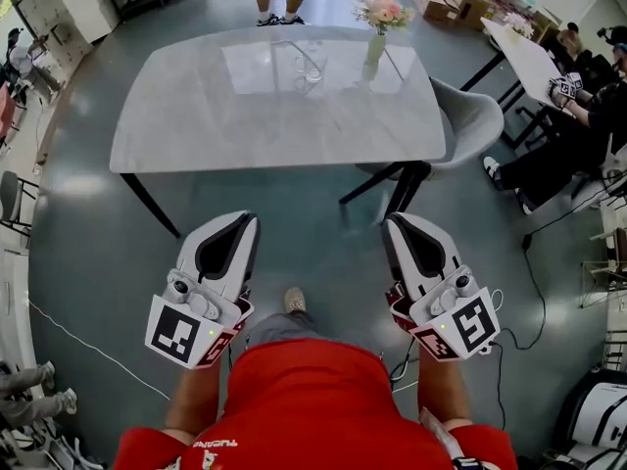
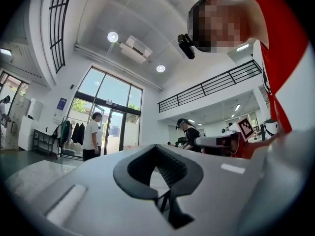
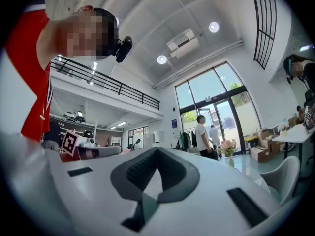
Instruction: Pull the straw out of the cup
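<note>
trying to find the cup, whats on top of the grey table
On the table stand a clear cup and, to its right, a vase of pink flowers. The cup is too small and glassy here to tell whether a straw is in it.

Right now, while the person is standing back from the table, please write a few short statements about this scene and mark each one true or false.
1. The clear glass cup stands on the grey marble table. True.
2. The left claw and the right claw are both shut and empty. True.
3. Both claws hover above the table top. False: they are above the grey floor, short of the table's near edge.
4. The pale vase of pink flowers lies tipped over. False: it stands upright on the table.
5. The grey chair is at the table's left end. False: in the head view it is at the right end.
</note>
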`<act>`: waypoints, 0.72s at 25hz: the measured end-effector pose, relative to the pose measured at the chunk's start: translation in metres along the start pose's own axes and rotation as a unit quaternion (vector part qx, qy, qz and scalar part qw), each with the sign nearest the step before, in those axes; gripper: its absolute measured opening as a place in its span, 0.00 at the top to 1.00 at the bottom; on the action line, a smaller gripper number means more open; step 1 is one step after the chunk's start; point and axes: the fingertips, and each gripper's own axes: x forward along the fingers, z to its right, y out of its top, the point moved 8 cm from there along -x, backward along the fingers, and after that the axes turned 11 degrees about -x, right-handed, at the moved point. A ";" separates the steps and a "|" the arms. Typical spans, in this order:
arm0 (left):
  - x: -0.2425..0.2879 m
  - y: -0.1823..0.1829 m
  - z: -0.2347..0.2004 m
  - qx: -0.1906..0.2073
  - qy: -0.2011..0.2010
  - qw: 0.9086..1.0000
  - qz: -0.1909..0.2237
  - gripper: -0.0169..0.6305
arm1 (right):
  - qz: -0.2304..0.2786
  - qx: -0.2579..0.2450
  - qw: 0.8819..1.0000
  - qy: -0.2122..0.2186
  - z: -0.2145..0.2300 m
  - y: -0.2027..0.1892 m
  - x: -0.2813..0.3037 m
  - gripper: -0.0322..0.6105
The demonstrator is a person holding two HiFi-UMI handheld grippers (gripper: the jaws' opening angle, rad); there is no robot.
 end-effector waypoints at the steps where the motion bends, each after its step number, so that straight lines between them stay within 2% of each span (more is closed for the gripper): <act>1: 0.005 0.001 -0.011 -0.001 -0.004 1.000 -0.001 0.97 | -0.002 -0.001 1.000 -0.004 0.004 -0.002 0.010 0.95; 5: 0.023 0.003 -0.049 -0.003 -0.014 1.000 -0.003 0.97 | -0.003 0.008 1.000 -0.022 0.019 -0.011 0.044 0.95; 10: 0.044 -0.001 -0.077 -0.016 -0.017 1.000 -0.002 0.97 | -0.017 0.010 0.999 -0.029 0.035 -0.021 0.067 0.95; 18: 0.078 -0.011 -0.116 -0.034 -0.001 0.999 -0.002 0.97 | -0.014 0.014 1.000 -0.023 0.070 -0.038 0.107 0.95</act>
